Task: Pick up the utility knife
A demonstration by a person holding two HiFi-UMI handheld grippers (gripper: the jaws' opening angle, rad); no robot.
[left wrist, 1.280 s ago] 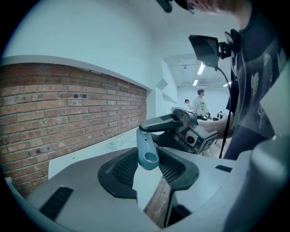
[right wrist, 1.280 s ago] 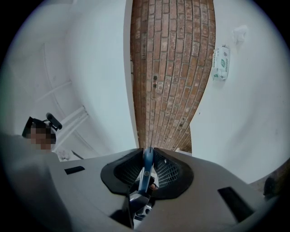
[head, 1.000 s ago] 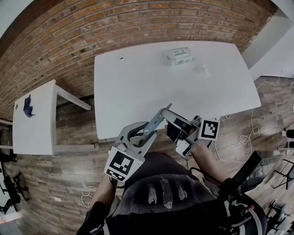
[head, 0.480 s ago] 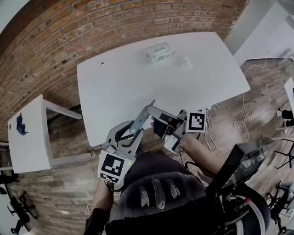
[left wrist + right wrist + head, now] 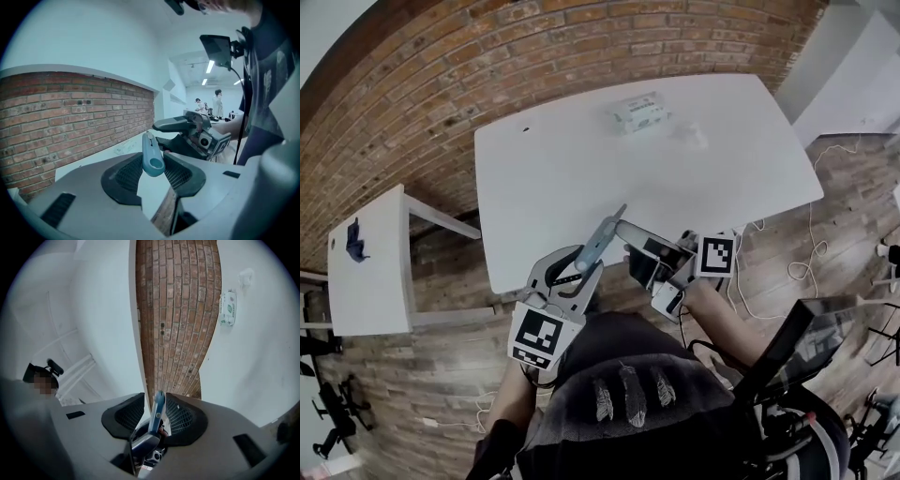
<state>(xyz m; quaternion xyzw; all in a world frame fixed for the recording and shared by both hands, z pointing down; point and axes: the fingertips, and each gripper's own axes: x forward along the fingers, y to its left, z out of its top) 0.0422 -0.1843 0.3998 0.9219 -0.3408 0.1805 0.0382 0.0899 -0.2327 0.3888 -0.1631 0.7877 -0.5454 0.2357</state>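
A: Status of left tool [image 5: 584, 269]?

B: Pinching the utility knife [image 5: 602, 240] by its butt end, pads [image 5: 180, 174] pressed on the handle either side. Knife is off the table [image 5: 581, 159], raised and slanting up and away from the person. Head view shows it over the table's near edge.

A: Right tool [image 5: 628, 249]?

B: Faces the left tool from the opposite side. Jaws have just been opening and now stand spread. Knife's far end sits btwn them, nearer one pad, w/ a clear gap on the other side. No clamp on it.

A: So what carries the knife?

B: Left tool only, per both gripper views.

A: Other items?

B: Wipes pkt [image 5: 639, 111] at the table's far side, w/ a small crumpled white item [image 5: 694, 137] near it. Both are well apart from the tools. A second white table [image 5: 370, 281] stands to the left w/ a small blue object [image 5: 354, 239] on it.
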